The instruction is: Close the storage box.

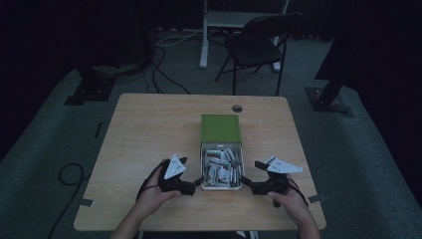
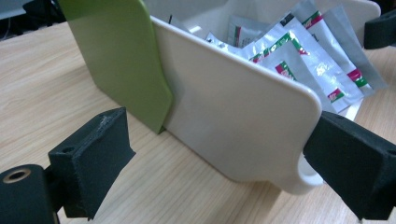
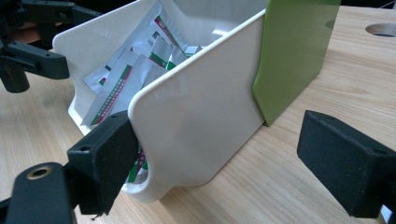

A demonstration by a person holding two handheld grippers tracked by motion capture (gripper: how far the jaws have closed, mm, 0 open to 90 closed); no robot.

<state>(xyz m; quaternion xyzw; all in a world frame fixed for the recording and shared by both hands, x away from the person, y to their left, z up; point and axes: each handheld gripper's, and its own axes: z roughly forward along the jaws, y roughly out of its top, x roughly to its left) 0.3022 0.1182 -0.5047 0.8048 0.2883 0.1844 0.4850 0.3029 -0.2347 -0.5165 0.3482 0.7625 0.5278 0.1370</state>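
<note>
A green box (image 1: pixel 220 128) lies mid-table with its white drawer (image 1: pixel 221 186) pulled out toward me. Several silver sachets (image 1: pixel 221 167) with red and green print lie in the drawer. My left gripper (image 1: pixel 198 182) is open at the drawer's front left corner, and my right gripper (image 1: pixel 245 182) is open at the front right corner. In the left gripper view the open gripper (image 2: pixel 224 156) straddles the drawer's side wall (image 2: pixel 233 116), with the green box (image 2: pixel 121 60) behind. The right gripper (image 3: pixel 226 156) likewise spans the other side wall (image 3: pixel 201 116) near the green box (image 3: pixel 294 51).
A round cable hole (image 1: pixel 237 108) is in the wooden table (image 1: pixel 149 129) behind the box. Beyond the table stand a black chair (image 1: pixel 259 45) and a white desk leg (image 1: pixel 204 35). Cables (image 1: pixel 69 172) lie on the floor at left.
</note>
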